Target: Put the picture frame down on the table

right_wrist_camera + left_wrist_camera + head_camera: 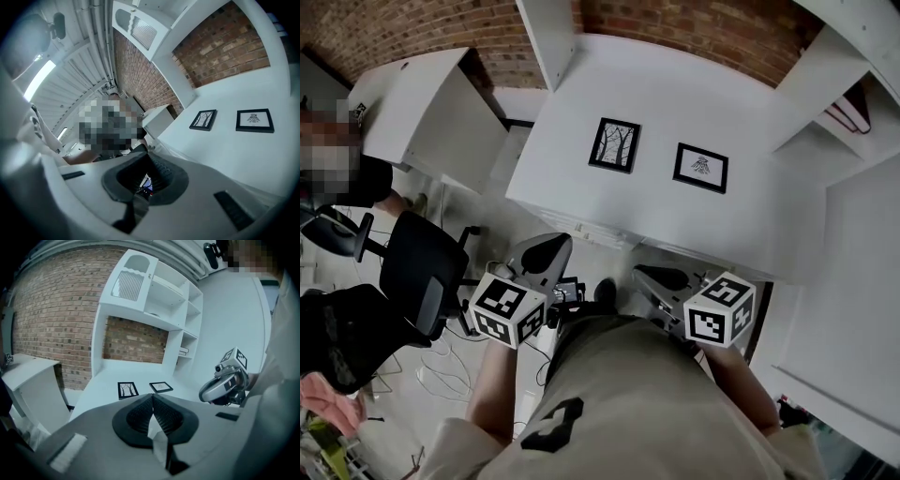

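Observation:
Two black picture frames lie flat on the white table [675,84]. The left frame [615,145] [127,389] [203,119] shows bare trees, and the right frame [701,168] [161,386] [255,120] shows a small dark figure. My left gripper [555,244] [152,397] is held near my body, short of the table's front edge, jaws shut with nothing between them. Beside it, my right gripper [654,273] [147,157] is also back from the table, shut and empty. Neither gripper touches a frame.
A black office chair [417,267] stands left of me. A white side desk [431,112] is at far left, with a person beside it. White shelving [853,84] rises along the right, and a brick wall [694,28] runs behind the table.

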